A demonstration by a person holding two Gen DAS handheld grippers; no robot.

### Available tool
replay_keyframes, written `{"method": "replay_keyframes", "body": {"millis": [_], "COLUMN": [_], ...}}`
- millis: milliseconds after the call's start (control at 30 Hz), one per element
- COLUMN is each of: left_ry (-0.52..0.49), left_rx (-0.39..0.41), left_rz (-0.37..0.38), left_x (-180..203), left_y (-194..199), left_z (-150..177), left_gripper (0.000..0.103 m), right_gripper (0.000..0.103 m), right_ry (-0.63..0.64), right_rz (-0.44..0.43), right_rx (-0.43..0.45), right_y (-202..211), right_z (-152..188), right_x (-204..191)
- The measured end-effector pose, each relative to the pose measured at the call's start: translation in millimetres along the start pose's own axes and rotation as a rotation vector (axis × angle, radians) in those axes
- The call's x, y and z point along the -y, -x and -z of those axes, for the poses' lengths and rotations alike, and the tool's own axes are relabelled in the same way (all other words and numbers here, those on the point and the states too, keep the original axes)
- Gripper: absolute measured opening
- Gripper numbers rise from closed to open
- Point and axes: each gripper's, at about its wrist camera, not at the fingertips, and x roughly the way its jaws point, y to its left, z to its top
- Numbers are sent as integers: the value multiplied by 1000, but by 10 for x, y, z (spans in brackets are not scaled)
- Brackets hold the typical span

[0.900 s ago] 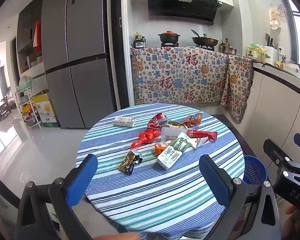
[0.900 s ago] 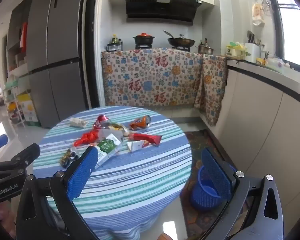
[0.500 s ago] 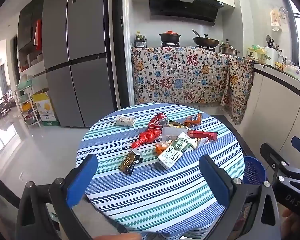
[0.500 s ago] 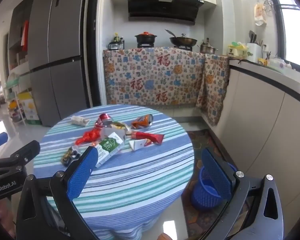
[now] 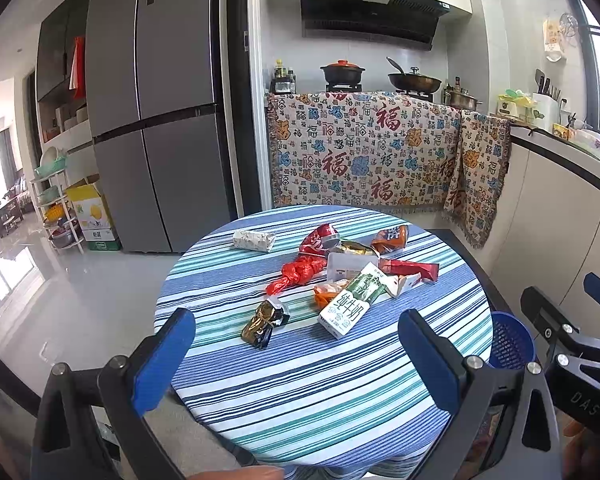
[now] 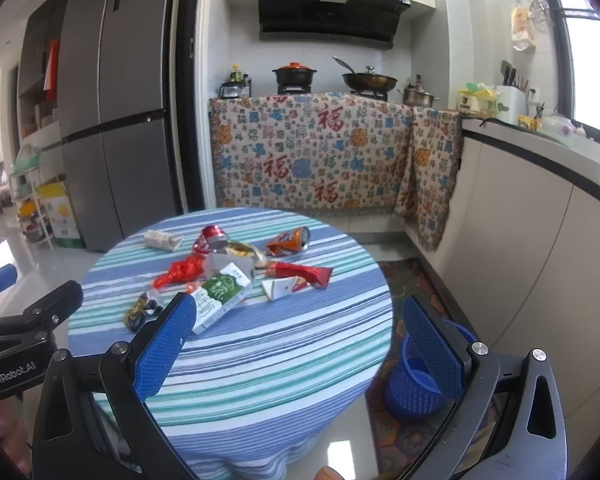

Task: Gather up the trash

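Observation:
Trash lies on a round table with a blue striped cloth (image 5: 324,380): a green-and-white milk carton (image 5: 350,300), a knotted red plastic bag (image 5: 300,274), a dark gold wrapper (image 5: 265,320), a red wrapper (image 5: 410,268), a crushed red can (image 5: 320,238), an orange can (image 5: 390,236) and a white wrapped packet (image 5: 254,240). My left gripper (image 5: 296,360) is open and empty near the table's front edge. My right gripper (image 6: 300,344) is open and empty, to the right. A blue waste basket (image 6: 416,384) stands on the floor right of the table.
A grey fridge (image 5: 152,112) stands at the back left. A counter draped in patterned cloth (image 5: 364,152) holds pots behind the table. White cabinets (image 6: 540,240) run along the right. A shelf rack and a yellow box (image 5: 94,216) stand far left.
Both grippers have shifted slightly; the view of the table is almost the same. Both stay open and empty.

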Motion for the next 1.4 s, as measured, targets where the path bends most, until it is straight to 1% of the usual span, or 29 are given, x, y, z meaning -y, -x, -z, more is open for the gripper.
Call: {"method": "replay_keyframes", "body": {"millis": [1400], "left_ry": [6], "left_rx": [1], "left_rz": [-12], "left_x": [-43], "left_y": [-62], "left_z": [61], "left_gripper": [103], "right_gripper": [103], "right_ry": [-5], "right_rz": [-14], "right_rx": [-8], "right_y": [-69], "right_z": [78], "right_x": [-62]}}
